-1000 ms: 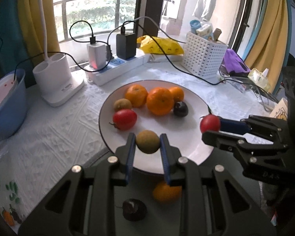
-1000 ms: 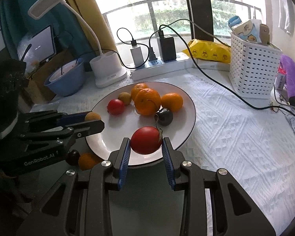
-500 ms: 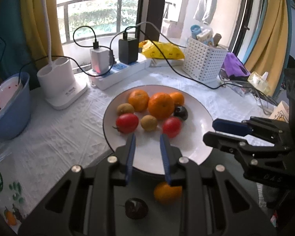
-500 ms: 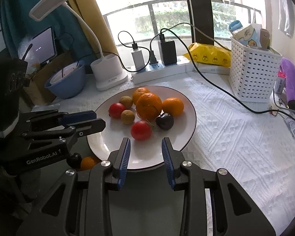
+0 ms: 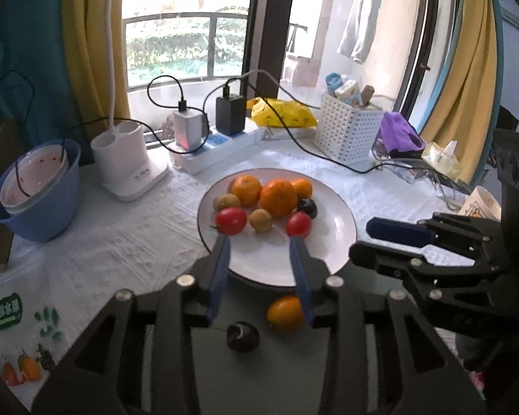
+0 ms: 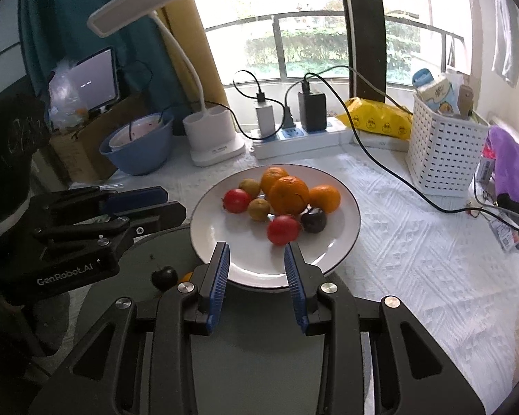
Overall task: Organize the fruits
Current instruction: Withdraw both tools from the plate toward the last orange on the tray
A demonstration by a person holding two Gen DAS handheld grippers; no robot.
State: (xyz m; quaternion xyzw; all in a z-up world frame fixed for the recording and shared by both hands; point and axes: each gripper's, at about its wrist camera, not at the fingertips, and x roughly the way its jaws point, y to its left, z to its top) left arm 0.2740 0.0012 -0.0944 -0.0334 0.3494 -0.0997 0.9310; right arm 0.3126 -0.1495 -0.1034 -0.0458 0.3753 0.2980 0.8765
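My left gripper (image 5: 259,242) is opening with nothing in it. My right gripper (image 6: 256,249) is narrow and empty. The fruits sit on the plate (image 6: 342,242) at 12 o'clock.

We count on the plate (image 6: 342,242): three oranges (image 6: 289,195), two red fruits (image 6: 283,230), two brownish ones (image 6: 258,209), one dark plum (image 6: 313,219). Off it: one orange (image 5: 285,313), one dark fruit (image 5: 243,336).

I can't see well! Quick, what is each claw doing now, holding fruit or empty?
Left claw: empty, jaws opening, nothing between them.
Right claw: empty, jaws apart, holding nothing.
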